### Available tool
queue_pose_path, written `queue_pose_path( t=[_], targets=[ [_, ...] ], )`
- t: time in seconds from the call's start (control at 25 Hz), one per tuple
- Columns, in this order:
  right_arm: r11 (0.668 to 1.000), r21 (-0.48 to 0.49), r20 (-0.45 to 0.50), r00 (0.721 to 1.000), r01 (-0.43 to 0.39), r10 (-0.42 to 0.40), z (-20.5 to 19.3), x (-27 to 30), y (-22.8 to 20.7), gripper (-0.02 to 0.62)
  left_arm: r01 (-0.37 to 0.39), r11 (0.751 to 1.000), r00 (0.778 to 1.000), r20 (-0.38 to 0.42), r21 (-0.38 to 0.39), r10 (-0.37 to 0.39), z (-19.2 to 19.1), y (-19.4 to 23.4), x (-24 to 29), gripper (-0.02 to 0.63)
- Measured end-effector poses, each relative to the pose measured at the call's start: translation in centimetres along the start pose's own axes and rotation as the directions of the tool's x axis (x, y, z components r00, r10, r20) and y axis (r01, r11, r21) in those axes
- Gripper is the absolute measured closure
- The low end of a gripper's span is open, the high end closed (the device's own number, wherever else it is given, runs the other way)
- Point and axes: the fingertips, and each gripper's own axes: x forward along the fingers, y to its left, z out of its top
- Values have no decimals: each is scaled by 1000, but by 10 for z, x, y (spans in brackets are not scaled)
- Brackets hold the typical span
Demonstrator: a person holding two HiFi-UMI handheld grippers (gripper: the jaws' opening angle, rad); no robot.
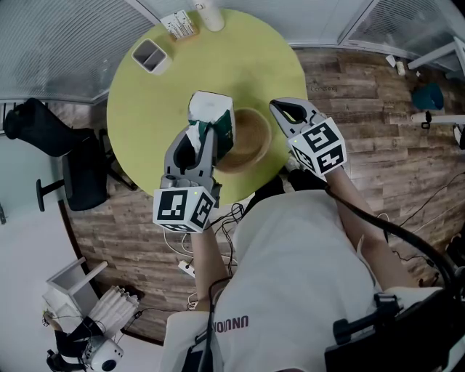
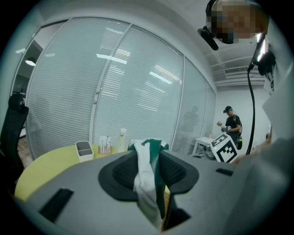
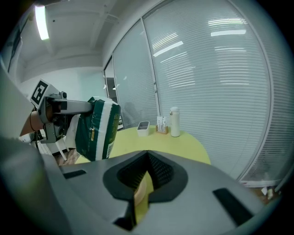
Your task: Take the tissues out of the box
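A green and white soft tissue pack point(image 1: 212, 110) hangs above the near part of the round yellow-green table point(image 1: 145, 109). My left gripper point(image 1: 207, 134) is shut on its near end. In the left gripper view, white and green wrapping point(image 2: 147, 170) is pinched between the jaws. The right gripper view shows the pack point(image 3: 96, 128) up at the left, held by the left gripper point(image 3: 59, 105). My right gripper point(image 1: 282, 109) hovers to the right of the pack, apart from it. Its jaws meet at the tips point(image 3: 147, 156) with nothing between them.
A wooden bowl point(image 1: 251, 142) sits on the table under and between the grippers. At the table's far side are a grey container point(image 1: 151, 55), a small card stand point(image 1: 179, 25) and a white bottle point(image 1: 211, 14). A black chair point(image 1: 65, 152) stands at the left. Another person point(image 2: 232, 126) stands far back.
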Motion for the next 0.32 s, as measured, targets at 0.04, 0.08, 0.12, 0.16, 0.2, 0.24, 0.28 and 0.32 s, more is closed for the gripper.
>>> queue_pose_path(
  t=[0.04,0.08,0.12,0.16,0.2,0.24,0.28,0.32],
  targets=[
    [1000,1,0,1000,-1,1,0,0,0,577,-2,1000,1000,1,0,2,0,0,0,470],
    [1000,1,0,1000,-1,1,0,0,0,578,-4,1000,1000,2,0,4,1,0,-1,471],
    [1000,0,0,1000,-2,2,0,-1,0,577,-4,1000,1000,3,1,4,1,0,-1,471],
    [1000,0,1,1000,-2,2,0,-1,0,577,-5,1000,1000,3,1,5,1,-1,-1,471],
    [1000,1,2,1000,-2,2,0,-1,0,578,-5,1000,1000,2,1,5,1,-1,-1,471],
    [1000,2,3,1000,-2,2,0,-1,0,578,-4,1000,1000,1,2,4,1,-1,-1,471],
    [1000,4,3,1000,-3,3,0,-1,0,578,-4,1000,1000,0,2,4,1,-1,-1,471],
    [1000,5,4,1000,-3,3,1,-1,0,577,-4,1000,1000,-1,3,4,1,-1,-1,470]
  ],
)
